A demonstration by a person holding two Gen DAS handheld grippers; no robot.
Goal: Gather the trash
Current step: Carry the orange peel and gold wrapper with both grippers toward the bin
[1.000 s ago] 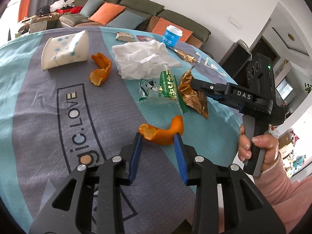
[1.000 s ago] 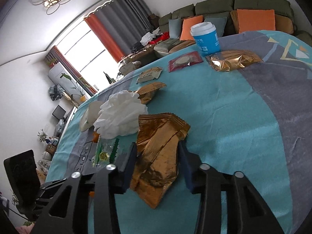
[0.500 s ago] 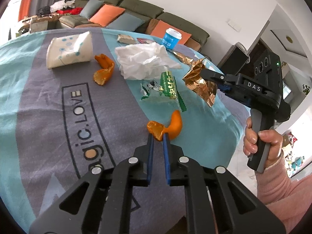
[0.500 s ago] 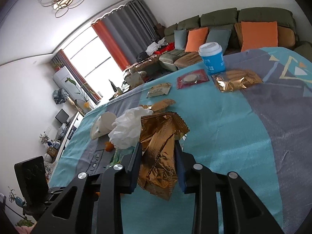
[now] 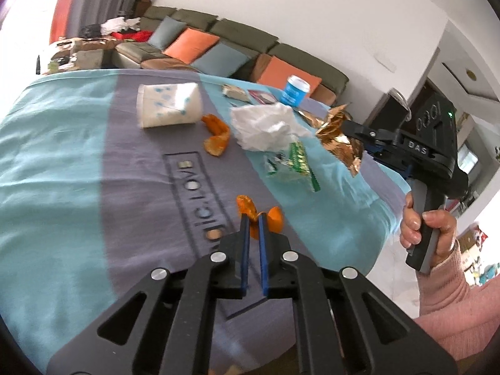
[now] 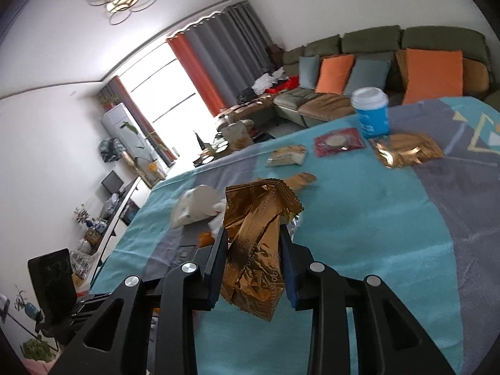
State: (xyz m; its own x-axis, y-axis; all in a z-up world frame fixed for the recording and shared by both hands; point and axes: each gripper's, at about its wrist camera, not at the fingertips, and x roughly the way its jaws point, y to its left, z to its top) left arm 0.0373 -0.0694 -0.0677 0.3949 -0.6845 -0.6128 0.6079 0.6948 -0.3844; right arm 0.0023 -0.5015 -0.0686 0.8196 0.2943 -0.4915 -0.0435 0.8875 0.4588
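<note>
Orange peel, a curled piece, was pinched between the blue pads of the left gripper, whose jaws stood nearly together on it, above the grey band of the tablecloth near its printed lettering. The right gripper was clamped on a crumpled gold foil wrapper, which hung clear of the cloth with its serrated end standing up past the fingertips; in the left wrist view the same wrapper showed lifted over the table's far right side, with a person's hand in a pink sleeve around the gripper's handle.

The rest of the trash lay on the cloth. A second orange peel sat just beside a white paper cup with blue dots lying on its side. A crumpled white tissue lay near the peel, its near edge touching a green and white plastic wrapper. Farther back were a blue cup with a white lid standing upright, a red packet next to it, another gold foil wrapper just beside the cup, and a pale flat packet. A green sofa with orange and grey-blue cushions stood behind the table.
</note>
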